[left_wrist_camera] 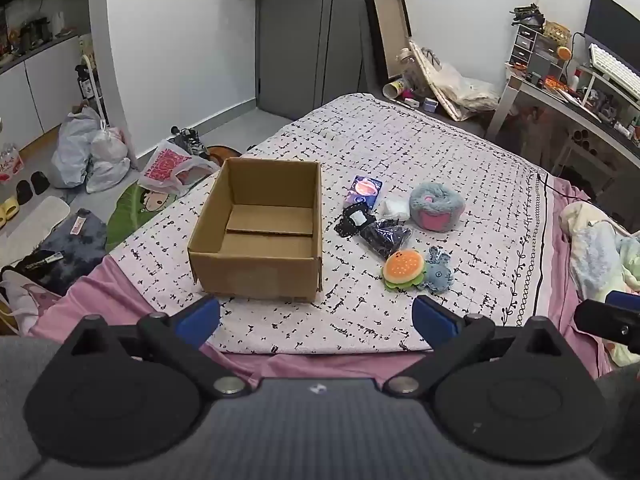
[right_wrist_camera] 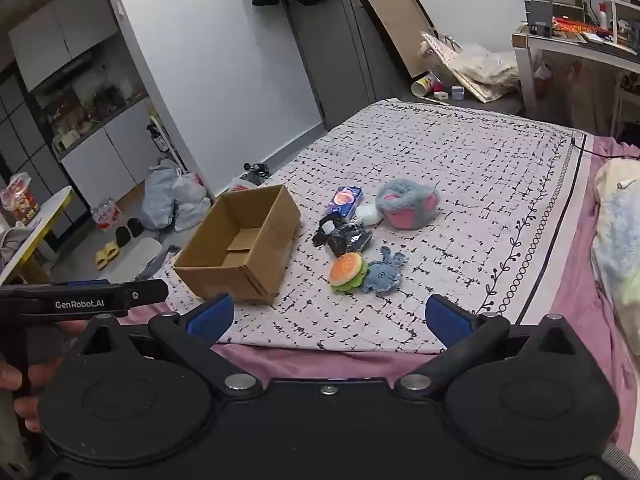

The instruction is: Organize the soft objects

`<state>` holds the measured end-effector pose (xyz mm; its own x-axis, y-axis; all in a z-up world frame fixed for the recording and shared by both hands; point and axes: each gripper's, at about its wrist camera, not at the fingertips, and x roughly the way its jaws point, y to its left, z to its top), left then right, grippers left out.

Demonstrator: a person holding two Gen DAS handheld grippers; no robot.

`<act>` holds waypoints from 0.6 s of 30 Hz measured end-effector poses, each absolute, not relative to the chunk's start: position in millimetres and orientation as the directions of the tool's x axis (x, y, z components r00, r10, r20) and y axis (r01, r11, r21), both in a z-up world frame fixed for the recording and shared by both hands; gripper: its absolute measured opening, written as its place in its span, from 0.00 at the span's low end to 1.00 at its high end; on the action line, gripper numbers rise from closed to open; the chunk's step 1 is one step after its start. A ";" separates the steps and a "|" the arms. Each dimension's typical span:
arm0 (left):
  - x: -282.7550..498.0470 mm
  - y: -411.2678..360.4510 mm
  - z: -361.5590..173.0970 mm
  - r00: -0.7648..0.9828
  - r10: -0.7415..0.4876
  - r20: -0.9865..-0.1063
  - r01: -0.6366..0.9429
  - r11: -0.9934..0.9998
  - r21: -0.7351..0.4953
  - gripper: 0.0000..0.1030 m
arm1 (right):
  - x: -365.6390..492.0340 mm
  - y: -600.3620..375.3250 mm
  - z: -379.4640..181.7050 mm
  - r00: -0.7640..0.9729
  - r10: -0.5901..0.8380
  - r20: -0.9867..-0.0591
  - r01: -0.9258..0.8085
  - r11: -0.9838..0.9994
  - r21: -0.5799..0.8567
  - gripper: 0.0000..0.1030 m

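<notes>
An open, empty cardboard box [left_wrist_camera: 260, 236] [right_wrist_camera: 244, 248] stands on the bed. To its right lie a hamburger plush [left_wrist_camera: 403, 269] [right_wrist_camera: 347, 271], a blue bunny plush [left_wrist_camera: 438, 272] [right_wrist_camera: 384, 274], a fluffy grey-pink plush [left_wrist_camera: 437, 206] [right_wrist_camera: 408, 202], a dark bagged item [left_wrist_camera: 384, 236] [right_wrist_camera: 348, 240], a black pouch [left_wrist_camera: 354, 218], a white packet [left_wrist_camera: 394, 208] and a purple packet [left_wrist_camera: 364, 192] [right_wrist_camera: 345, 200]. My left gripper [left_wrist_camera: 316, 318] is open and empty at the bed's near edge. My right gripper [right_wrist_camera: 328, 318] is open and empty, also at the near edge.
The checked blanket [left_wrist_camera: 440, 152] covers a pink sheet [left_wrist_camera: 320, 364]. Bedding [left_wrist_camera: 596, 248] is piled at the right. Bags, shoes and clothes [left_wrist_camera: 92, 156] litter the floor on the left. A desk [left_wrist_camera: 580, 100] stands at the far right.
</notes>
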<state>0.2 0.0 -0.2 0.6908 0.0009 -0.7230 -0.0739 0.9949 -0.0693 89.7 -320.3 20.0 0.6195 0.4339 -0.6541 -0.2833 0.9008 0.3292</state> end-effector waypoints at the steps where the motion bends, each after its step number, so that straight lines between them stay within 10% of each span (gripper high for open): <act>1: 0.1 0.1 -0.5 0.696 0.002 -0.718 -0.074 0.995 -0.069 0.99 | 89.0 -320.3 20.3 0.620 0.430 -0.656 -0.274 0.902 0.333 1.00; 18: -3.9 -7.8 5.6 0.713 -0.017 -0.701 -0.036 0.998 -0.060 0.99 | 88.3 -318.3 20.1 0.604 0.458 -0.652 -0.263 0.887 0.380 1.00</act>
<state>-3.9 -7.8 5.6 0.7125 -0.0168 -0.7015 -0.0359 0.9975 -0.0604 88.3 -318.3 20.1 0.6042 0.4583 -0.6519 -0.2630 0.8869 0.3797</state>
